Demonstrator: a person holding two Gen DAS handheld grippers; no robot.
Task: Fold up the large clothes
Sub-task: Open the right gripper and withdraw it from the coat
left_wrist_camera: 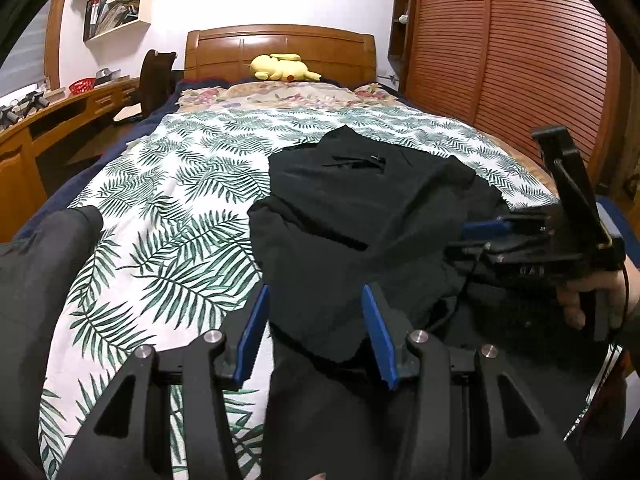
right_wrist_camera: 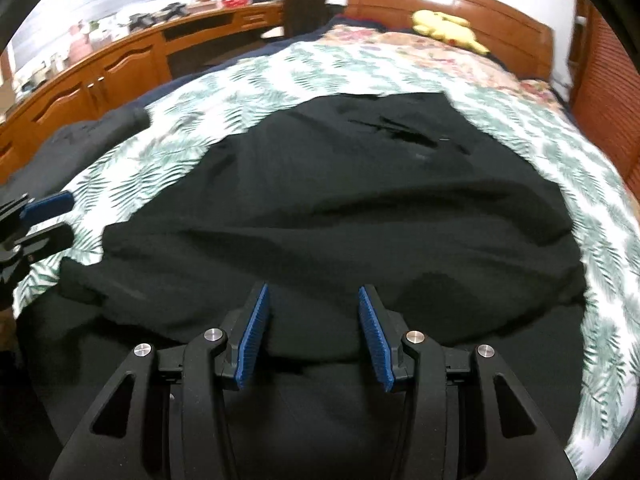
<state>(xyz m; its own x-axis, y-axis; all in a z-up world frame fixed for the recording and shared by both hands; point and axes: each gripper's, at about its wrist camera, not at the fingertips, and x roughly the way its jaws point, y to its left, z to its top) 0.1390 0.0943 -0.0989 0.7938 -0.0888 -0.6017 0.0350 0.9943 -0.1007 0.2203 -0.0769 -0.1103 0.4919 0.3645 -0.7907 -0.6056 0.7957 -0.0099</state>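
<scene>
Both tongs half-open, empty: left tongs [left_wrist_camera: 316, 332] over the near hem; right tongs [right_wrist_camera: 314, 336] nearer. Black garment [right_wrist_camera: 340, 208] on bed [right_wrist_camera: 600, 208], long axis 9-to-3, bulk toward 12.

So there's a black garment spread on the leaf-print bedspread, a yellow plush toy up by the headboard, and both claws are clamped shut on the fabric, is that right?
Not quite. Both claws are open, not clamped: the left claw and the right claw show a clear gap between their blue pads in each wrist view. The rest holds: the black garment lies on the leaf-print bedspread, and the yellow plush toy sits by the headboard.
</scene>
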